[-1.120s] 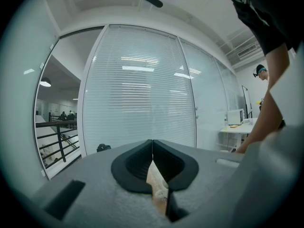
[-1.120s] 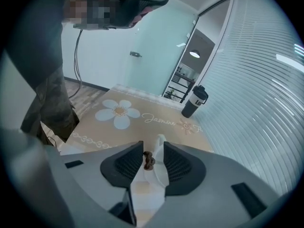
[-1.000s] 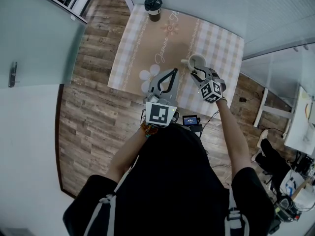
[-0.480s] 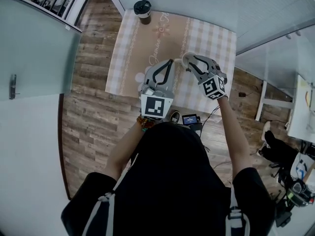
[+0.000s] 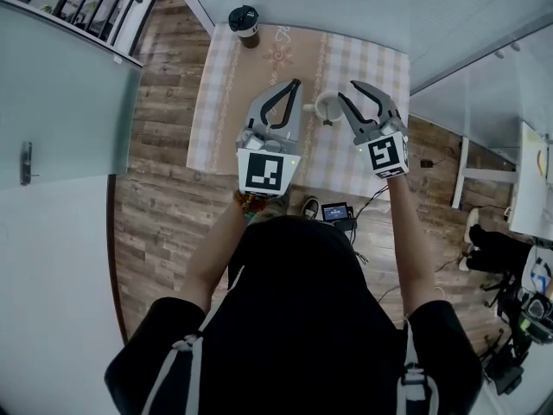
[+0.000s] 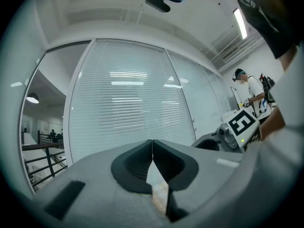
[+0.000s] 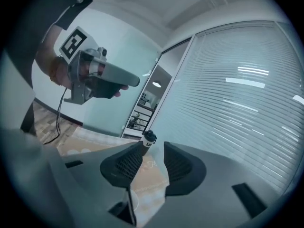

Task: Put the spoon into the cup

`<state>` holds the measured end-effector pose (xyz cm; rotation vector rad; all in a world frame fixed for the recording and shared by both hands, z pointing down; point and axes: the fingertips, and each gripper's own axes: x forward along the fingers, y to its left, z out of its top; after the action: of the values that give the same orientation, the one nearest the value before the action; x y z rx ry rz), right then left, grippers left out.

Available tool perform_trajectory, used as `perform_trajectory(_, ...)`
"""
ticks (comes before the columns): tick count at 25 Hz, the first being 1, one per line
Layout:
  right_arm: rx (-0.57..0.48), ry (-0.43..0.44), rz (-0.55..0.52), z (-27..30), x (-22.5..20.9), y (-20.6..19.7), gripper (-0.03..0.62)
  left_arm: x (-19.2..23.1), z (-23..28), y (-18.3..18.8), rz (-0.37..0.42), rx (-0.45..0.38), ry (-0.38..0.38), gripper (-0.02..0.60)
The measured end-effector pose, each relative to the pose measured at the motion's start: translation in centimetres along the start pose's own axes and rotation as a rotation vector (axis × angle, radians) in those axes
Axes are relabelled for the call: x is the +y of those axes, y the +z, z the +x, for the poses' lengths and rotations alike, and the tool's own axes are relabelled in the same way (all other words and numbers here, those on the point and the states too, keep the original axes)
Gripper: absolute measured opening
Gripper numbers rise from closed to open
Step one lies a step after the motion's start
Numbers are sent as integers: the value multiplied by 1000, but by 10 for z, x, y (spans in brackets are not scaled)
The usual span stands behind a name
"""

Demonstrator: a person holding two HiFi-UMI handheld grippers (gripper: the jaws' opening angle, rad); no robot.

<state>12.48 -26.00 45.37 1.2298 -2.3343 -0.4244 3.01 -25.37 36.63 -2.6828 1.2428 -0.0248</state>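
Either tool, sweeping sideways, could knock over the white cup [image 5: 328,105] standing between them: left tool [image 5: 296,83] pinched together on nothing, right tool [image 5: 347,91] gaping, empty. The spoon is too small to find. Around: blind-covered glass walls [image 6: 123,103], plank floor [image 5: 155,188], checked-cloth desk [image 5: 220,102], lidded takeaway cup [image 5: 244,19] far left.
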Motion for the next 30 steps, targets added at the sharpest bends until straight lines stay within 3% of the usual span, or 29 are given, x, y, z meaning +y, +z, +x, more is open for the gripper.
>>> perform_trajectory(8,-64,-123,-17,-41,-30,65,124,-1,6,42,11,-67,-8,17)
perform_trajectory(13,-99,-151,-36,-63,-35,103,117,-3,8,60,46,-91,-17,17)
perform_trajectory(15,-149,-169,-12,-73,-39,119,117,-5,7,65,65,-95,-22,17)
perform_trajectory(18,-247,-214,108,-92,-51,137,97,-9,4,70,74,-101,-24,17)
perform_trajectory(22,-345,-304,259,-115,-65,135,84,-16,-3,67,79,-99,-10,17)
perform_trajectory(30,-246,-433,360,-111,-49,91,77,-29,-9,49,42,-79,21,17)
